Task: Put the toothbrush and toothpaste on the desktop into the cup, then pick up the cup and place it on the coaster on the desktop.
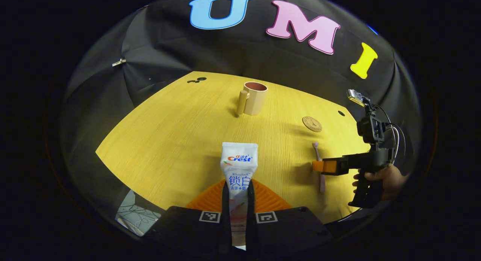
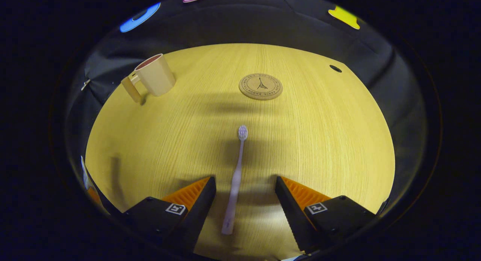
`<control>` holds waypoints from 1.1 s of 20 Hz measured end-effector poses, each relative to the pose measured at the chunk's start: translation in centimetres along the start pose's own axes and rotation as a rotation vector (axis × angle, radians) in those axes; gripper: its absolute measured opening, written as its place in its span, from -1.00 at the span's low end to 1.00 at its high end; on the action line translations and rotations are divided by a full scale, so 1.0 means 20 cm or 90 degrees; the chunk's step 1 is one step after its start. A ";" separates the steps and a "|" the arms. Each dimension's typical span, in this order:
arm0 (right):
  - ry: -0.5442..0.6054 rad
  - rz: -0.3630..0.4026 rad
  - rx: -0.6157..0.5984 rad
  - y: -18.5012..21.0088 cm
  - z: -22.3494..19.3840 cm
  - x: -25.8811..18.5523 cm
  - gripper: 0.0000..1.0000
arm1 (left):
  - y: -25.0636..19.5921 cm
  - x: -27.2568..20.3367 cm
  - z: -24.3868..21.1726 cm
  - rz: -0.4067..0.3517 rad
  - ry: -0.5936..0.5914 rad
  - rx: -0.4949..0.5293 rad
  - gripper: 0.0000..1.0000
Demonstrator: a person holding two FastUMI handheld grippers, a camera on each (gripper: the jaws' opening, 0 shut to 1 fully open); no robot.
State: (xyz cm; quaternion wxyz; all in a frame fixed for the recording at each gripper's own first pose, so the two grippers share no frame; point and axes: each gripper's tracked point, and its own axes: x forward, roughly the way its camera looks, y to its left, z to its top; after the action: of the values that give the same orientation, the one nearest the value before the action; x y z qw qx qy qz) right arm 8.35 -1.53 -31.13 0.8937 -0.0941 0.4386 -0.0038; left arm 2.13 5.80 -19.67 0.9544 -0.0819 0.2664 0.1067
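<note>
Gripping toothpaste (image 1: 239, 167) in closed left tool (image 1: 238, 216) above the table (image 1: 158, 140); straddling toothbrush (image 2: 236, 178) with wide-open, empty right tool (image 2: 245, 201). Next, probably: closing, then carrying both to cup (image 1: 254, 98).

cup (image 2: 156, 75) mouth: unobstructed | coaster (image 2: 260, 86): bare, open desktop (image 2: 338, 140) around

Toothpaste tube (image 1: 239, 167): red-and-blue brand logo above blue characters | coaster (image 2: 260, 86): ring of lettering around a tower emblem, too small to read | left gripper (image 1: 239, 189), right gripper (image 2: 245, 185): square coded markers (image 2: 176, 208), no words.
</note>
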 end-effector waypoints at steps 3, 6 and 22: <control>0.028 0.005 -0.008 0.03 -0.03 0.00 0.78 | 0.00 0.00 0.01 -0.004 0.000 -0.002 -0.61; 0.023 0.011 -0.020 0.06 -0.04 0.00 0.23 | 0.00 0.01 0.01 -0.001 -0.001 0.011 -0.61; -0.039 0.179 -0.004 0.08 0.08 -0.24 -0.87 | -0.02 0.04 0.21 -0.043 -0.043 -0.035 -0.60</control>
State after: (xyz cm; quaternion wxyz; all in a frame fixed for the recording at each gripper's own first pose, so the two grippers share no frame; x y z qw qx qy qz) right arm 6.49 0.66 -26.77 0.8980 -0.0341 0.4202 0.1259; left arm 4.90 6.33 -16.52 0.9634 -0.1133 0.2278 0.0842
